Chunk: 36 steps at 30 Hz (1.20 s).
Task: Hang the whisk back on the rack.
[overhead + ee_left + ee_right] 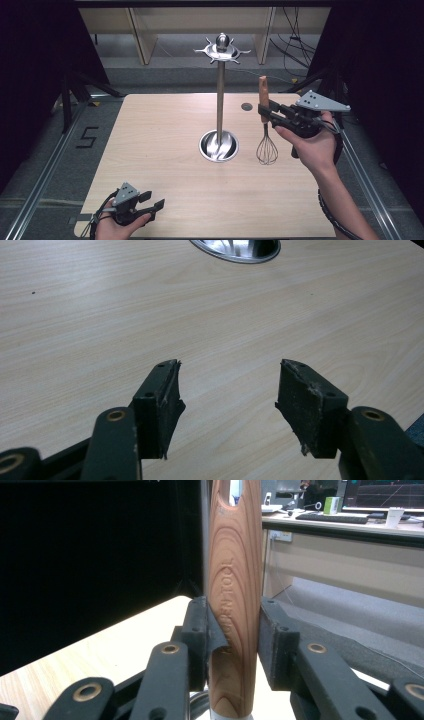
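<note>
Right tongs (270,112) at centre right are gripping the whisk (265,131) by its wooden handle, long axis upright, wires hanging above the table (160,150). Utensil stand (219,95) is standing just left of it. Left tongs (150,204), lower left, are gaping empty.

I see even overhead light on the pale wooden table (165,150), glare in the polished steel stand base (218,145), surroundings dark beyond it.

Left tongs (227,390) stood open over pale wood tabletop (125,315), nothing between the jaws | steel dish rim (235,250) lay at far edge
</note>
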Tool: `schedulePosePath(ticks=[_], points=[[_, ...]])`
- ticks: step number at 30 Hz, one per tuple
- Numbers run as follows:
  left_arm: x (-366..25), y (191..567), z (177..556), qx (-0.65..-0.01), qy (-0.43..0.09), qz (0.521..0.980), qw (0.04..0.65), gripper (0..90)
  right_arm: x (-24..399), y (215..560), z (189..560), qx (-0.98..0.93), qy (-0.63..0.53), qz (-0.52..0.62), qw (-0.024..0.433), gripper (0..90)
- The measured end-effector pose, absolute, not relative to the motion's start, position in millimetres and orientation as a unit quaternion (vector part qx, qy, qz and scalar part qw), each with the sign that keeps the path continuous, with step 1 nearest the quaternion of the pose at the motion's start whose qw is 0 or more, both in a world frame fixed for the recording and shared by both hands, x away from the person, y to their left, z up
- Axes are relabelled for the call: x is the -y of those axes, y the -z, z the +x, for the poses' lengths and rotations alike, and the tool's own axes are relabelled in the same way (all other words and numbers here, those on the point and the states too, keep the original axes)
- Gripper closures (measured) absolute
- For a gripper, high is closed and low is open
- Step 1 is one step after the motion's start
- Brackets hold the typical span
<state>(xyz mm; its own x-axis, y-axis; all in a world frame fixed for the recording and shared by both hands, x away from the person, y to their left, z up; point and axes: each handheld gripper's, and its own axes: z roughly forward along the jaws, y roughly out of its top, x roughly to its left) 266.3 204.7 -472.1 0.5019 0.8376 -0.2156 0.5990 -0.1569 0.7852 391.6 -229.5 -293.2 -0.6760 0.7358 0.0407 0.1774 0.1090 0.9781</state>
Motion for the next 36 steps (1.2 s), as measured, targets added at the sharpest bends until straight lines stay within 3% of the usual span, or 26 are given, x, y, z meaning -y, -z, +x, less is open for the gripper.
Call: schedulePosePath(ticks=[22,36], points=[[-204.3,471.7,266.7,-0.482,-0.137,0.746,0.439,41.3,222.9,282.7,395.5,-0.706,-0.579,0.321,0.249,69.7],[-204.8,471.5,266.2,-0.480,-0.140,0.748,0.437,41.2,216.2,278.3,398.5,-0.703,-0.585,0.333,0.230,69.7]])
